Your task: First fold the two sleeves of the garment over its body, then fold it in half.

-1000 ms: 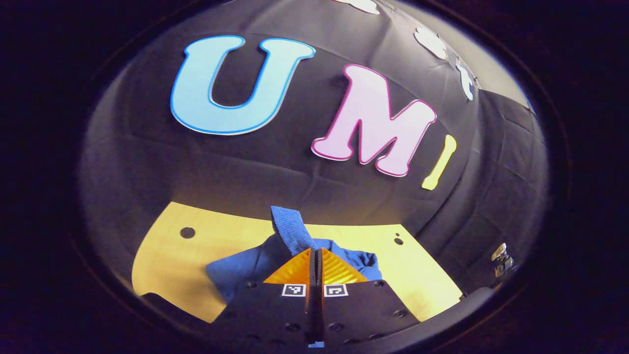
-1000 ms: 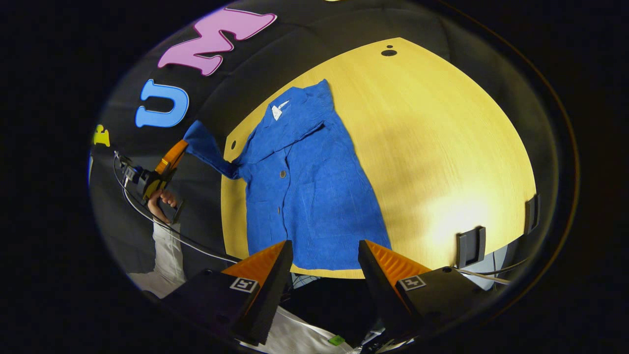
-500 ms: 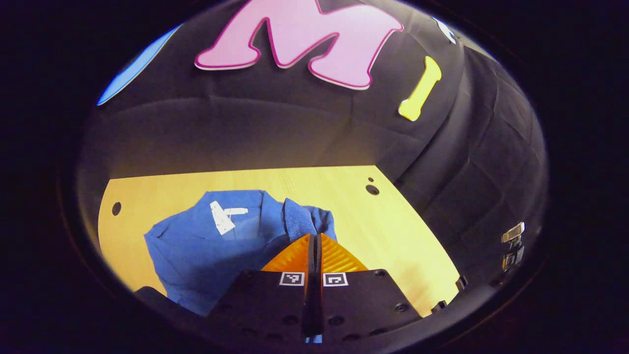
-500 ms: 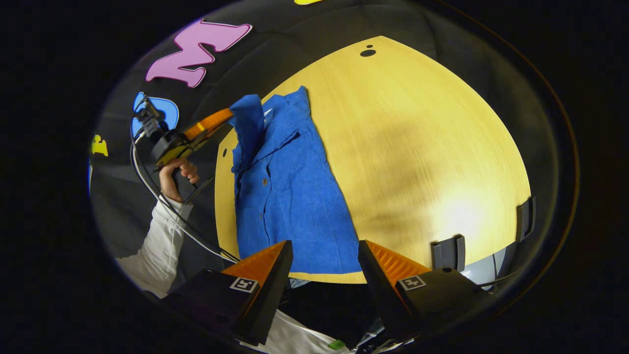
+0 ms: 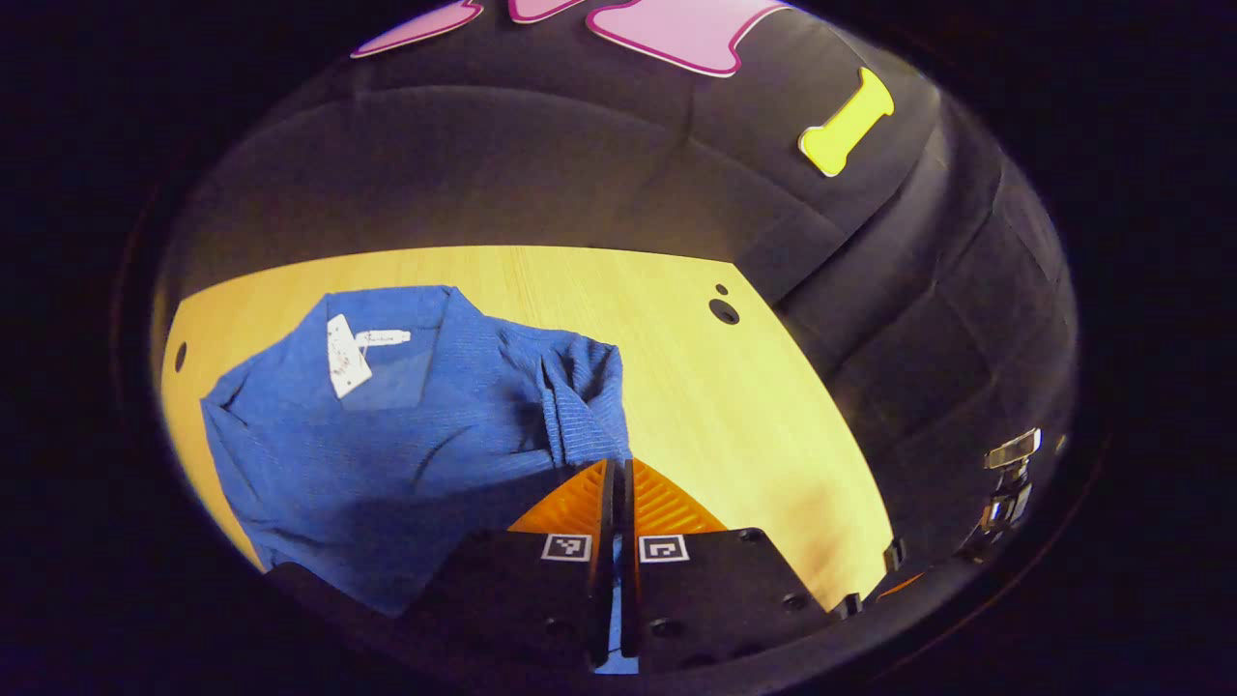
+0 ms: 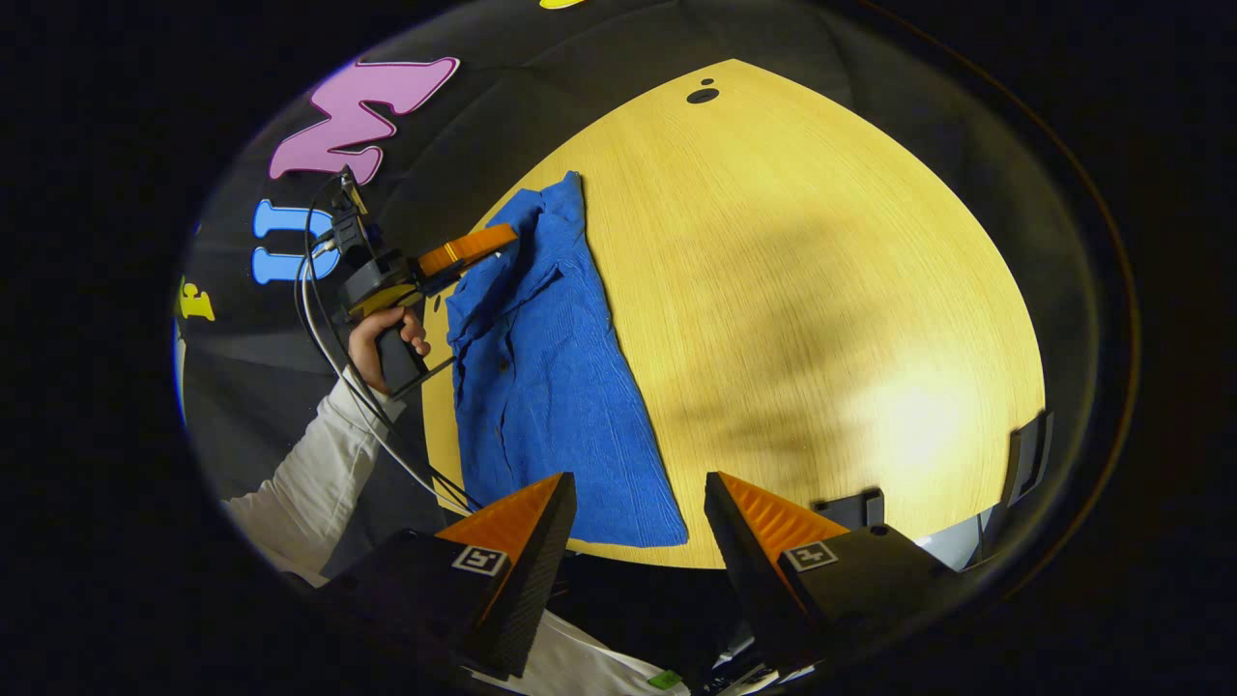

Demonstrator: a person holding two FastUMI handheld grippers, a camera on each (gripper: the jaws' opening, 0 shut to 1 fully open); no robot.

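Left gripper view has the left tool point(image 5: 618, 483) at the bottom centre, its two orange fingers point(image 5: 575, 503) pressed together on a fold of blue cloth, a strip of which shows between them lower down. That cloth is the sleeve point(image 5: 580, 396) of the blue garment point(image 5: 387, 454), drawn across the body and rising from the tool tips toward the middle of the frame. The garment spreads to the left of the tool, collar toward the upper left, on the yellow wooden desk point(image 5: 734, 406). A white tag point(image 5: 343, 343) lies inside the collar; its print is too small to read. Small square black-and-white markers point(image 5: 565, 547) sit on the tool's black housing.

Right gripper view shows the right tool point(image 6: 633, 512) at the bottom centre with its fingers point(image 6: 522, 522) wide apart and nothing between them. The garment point(image 6: 551, 387) lies in the left half of the frame, its long axis running from the hem just above the tool's fingers up to the collar at upper centre. The hem's right corner lies between the fingers in the picture, the tool apart from the cloth. At middle left a hand point(image 6: 387, 338) in a white sleeve point(image 6: 300, 474) holds the left tool point(image 6: 483, 242) over the garment's upper part.
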